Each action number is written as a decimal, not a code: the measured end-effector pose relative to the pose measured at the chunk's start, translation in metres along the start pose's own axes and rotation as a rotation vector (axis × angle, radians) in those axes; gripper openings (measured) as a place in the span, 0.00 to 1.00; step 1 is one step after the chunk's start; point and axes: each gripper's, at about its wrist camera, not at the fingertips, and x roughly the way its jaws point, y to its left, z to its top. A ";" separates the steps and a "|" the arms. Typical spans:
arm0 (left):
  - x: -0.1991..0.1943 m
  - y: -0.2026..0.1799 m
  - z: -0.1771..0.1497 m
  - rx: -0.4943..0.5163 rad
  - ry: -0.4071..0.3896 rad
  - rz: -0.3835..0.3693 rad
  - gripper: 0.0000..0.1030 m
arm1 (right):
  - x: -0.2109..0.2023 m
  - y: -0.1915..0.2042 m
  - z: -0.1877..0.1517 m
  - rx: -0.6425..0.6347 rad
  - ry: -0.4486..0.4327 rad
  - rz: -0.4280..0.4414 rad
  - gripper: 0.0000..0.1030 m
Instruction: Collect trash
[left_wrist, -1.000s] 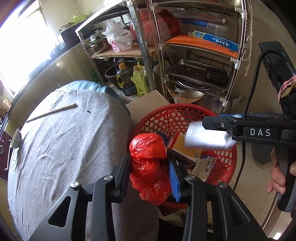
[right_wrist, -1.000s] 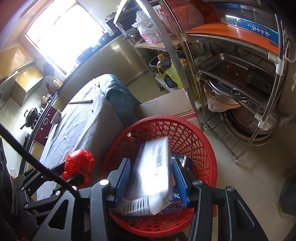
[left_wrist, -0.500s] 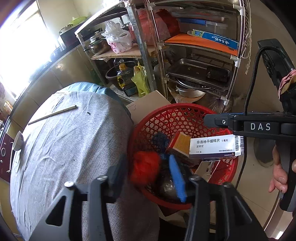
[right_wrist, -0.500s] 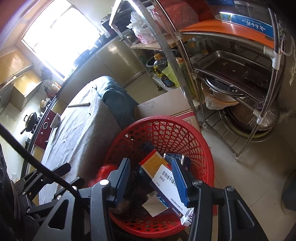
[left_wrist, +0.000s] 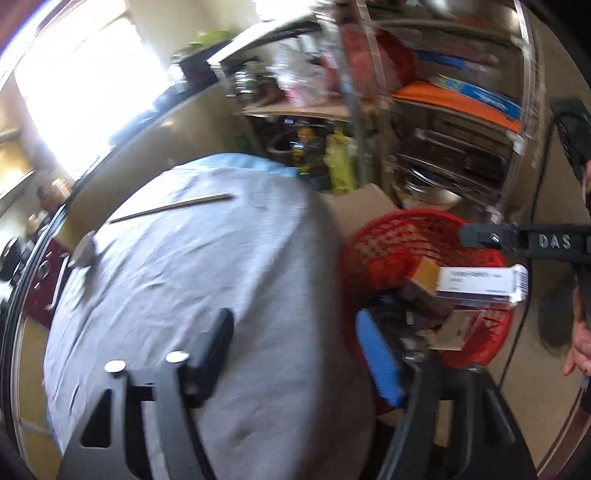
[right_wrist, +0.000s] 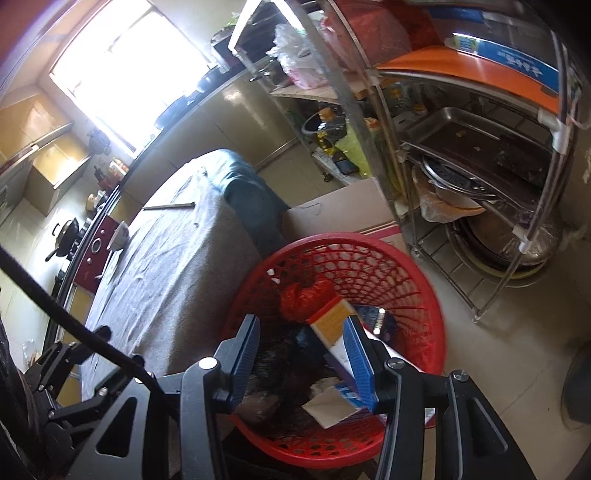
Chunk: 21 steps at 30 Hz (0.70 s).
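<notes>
A red mesh basket (right_wrist: 424, 280) stands on the floor beside the cloth-covered table. In it lie a crumpled red plastic bag (right_wrist: 306, 299), an orange-yellow box (right_wrist: 332, 317), a white medicine box (left_wrist: 480, 284) and darker scraps. My right gripper (right_wrist: 301, 332) hangs over the basket, open, with nothing between its blue pads. My left gripper (left_wrist: 295, 332) is over the table's edge next to the basket (left_wrist: 406, 218). Its jaws are opening and nothing is between them. That view is blurred. The right gripper's arm (left_wrist: 524, 240) shows there above the basket.
A grey cloth covers the table (left_wrist: 184, 277), with a thin stick (left_wrist: 173, 208) and a small white cup (left_wrist: 84, 251) on it. A metal rack (right_wrist: 480, 147) of pans and trays stands behind the basket, with a cardboard box (right_wrist: 340, 214) at its foot. A person's hand (left_wrist: 580, 332) is at the right.
The red bag left my left gripper and now lies in the basket; those jaws spread and swung left over the table. The white box dropped from my right gripper into the basket.
</notes>
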 end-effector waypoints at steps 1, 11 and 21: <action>-0.004 0.007 -0.002 -0.016 -0.009 0.015 0.74 | 0.001 0.005 -0.001 -0.010 0.004 0.004 0.50; -0.041 0.091 -0.036 -0.209 -0.037 0.149 0.78 | 0.009 0.075 -0.010 -0.154 0.032 0.039 0.50; -0.061 0.152 -0.077 -0.366 -0.025 0.234 0.78 | 0.013 0.171 -0.023 -0.350 0.034 0.073 0.57</action>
